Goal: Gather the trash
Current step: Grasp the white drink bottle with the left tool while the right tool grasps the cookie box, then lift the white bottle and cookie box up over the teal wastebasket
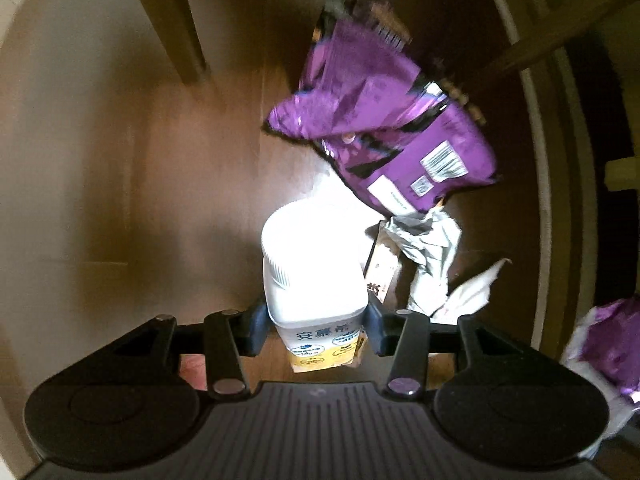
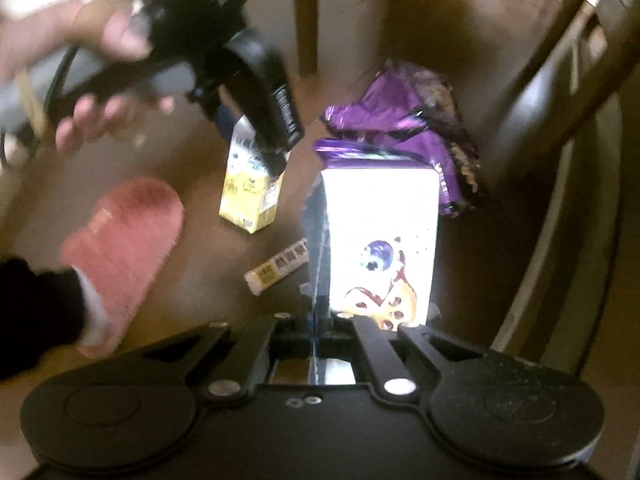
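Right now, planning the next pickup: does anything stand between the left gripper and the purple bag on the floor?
Yes. The carton clamped in the left gripper fills its jaws and juts toward the purple bag; nothing else visible intervenes.

Drink carton [image 1: 316,280] between left hand-held gripper [image 1: 316,326] fingers, above floor [image 1: 140,200]. Snack bag [image 1: 384,128] ahead-right; crumpled wrapper [image 1: 428,252] right of carton, snack bar [image 2: 278,266] beside it.

You've got glossy crinkled purple foil bags [image 1: 384,120], smooth printed card carton [image 1: 316,292] w/ white plastic cap, crumpled paper [image 1: 428,256], polished wood floor [image 1: 140,160], fuzzy pink slipper [image 2: 124,240].
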A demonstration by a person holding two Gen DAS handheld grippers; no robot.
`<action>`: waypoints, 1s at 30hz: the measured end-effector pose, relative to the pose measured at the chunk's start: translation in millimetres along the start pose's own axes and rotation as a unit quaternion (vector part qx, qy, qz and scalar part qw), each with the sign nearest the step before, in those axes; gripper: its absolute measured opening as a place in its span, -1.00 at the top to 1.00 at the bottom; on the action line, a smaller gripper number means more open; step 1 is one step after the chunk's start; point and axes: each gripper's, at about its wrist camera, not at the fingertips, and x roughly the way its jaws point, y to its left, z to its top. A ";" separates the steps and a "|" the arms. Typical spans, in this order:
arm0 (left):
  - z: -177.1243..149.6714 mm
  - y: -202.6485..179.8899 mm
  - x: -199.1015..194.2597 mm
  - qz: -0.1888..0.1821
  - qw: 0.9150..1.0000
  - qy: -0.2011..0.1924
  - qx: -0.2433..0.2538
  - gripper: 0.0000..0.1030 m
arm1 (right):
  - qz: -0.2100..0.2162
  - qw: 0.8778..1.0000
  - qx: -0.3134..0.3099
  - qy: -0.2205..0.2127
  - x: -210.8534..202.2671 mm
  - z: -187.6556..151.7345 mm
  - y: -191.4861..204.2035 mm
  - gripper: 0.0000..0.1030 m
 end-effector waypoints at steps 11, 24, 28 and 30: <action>-15.0 -23.2 -193.1 -0.025 0.999 -0.037 -0.014 0.09 | 0.039 0.991 0.116 -0.051 -171.9 40.3 -17.6 0.99; 6.7 -52.8 -446.5 -0.061 0.989 -0.135 0.000 0.09 | 0.044 0.984 0.100 -0.140 -401.1 121.2 -29.1 0.99; 24.8 -58.6 -517.3 -0.086 0.981 -0.174 0.014 0.09 | 0.031 0.981 0.087 -0.171 -460.2 157.0 -36.7 0.99; 33.8 -61.2 -553.6 -0.099 0.975 -0.196 0.026 0.09 | 0.018 0.978 0.086 -0.187 -485.1 177.4 -42.2 0.99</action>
